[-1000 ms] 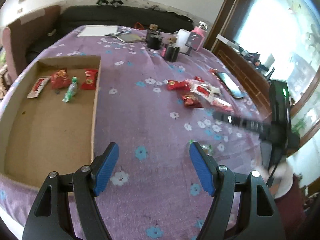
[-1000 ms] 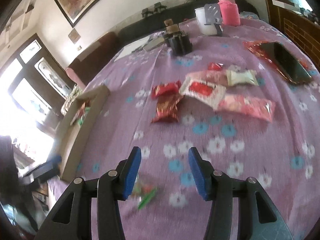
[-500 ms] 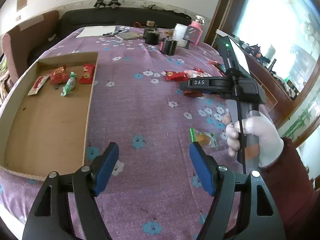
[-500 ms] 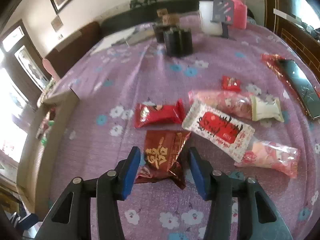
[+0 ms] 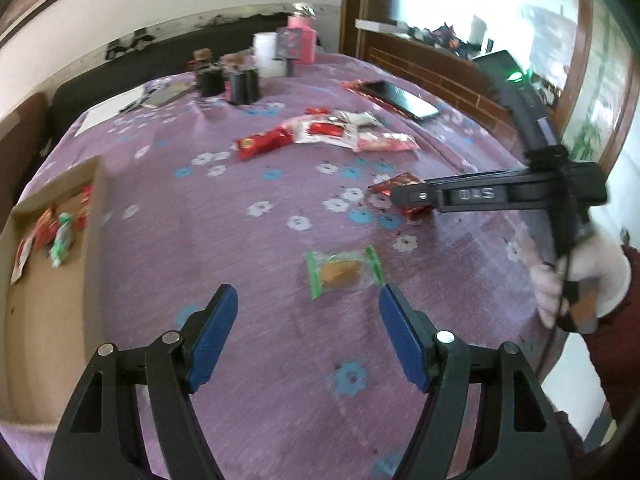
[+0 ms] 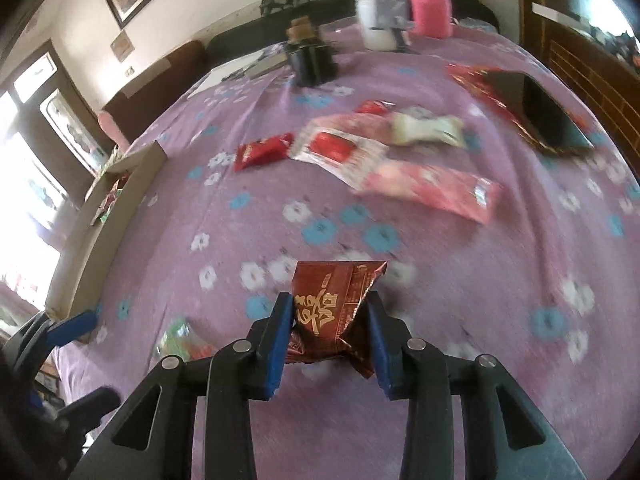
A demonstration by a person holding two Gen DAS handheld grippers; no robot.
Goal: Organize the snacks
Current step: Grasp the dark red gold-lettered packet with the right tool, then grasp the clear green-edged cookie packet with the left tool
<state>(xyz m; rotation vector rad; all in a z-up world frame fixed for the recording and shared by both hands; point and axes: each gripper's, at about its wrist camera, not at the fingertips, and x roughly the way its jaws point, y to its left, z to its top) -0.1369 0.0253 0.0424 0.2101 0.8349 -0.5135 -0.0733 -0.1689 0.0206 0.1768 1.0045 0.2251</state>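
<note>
My right gripper (image 6: pixel 330 300) is shut on a dark red snack packet (image 6: pixel 340 280) with gold lettering, its blue pads pressing both sides just above the purple flowered cloth. The left wrist view shows the same packet (image 5: pixel 400 182) under the right gripper's tips. My left gripper (image 5: pixel 308 296) is open over the cloth. A clear cookie packet (image 5: pixel 344 272) with green ends lies just beyond its fingertips, untouched. A cardboard box (image 5: pixel 96 216) at the left holds several small snacks (image 5: pixel 60 236). More snack packets (image 6: pixel 340 148) lie in a loose pile farther back.
A phone (image 5: pixel 400 98) rests on red wrapping at the far right. Black cups (image 5: pixel 242 84), a white cup and a pink bottle (image 5: pixel 302 40) stand at the table's far end. A gloved hand (image 5: pixel 576 276) holds the right gripper near the right edge.
My right gripper closed on the dark red packet and drew it away from the pile toward the near side. My left gripper rolled and shifted right, bringing the cookie packet in front of its fingers.
</note>
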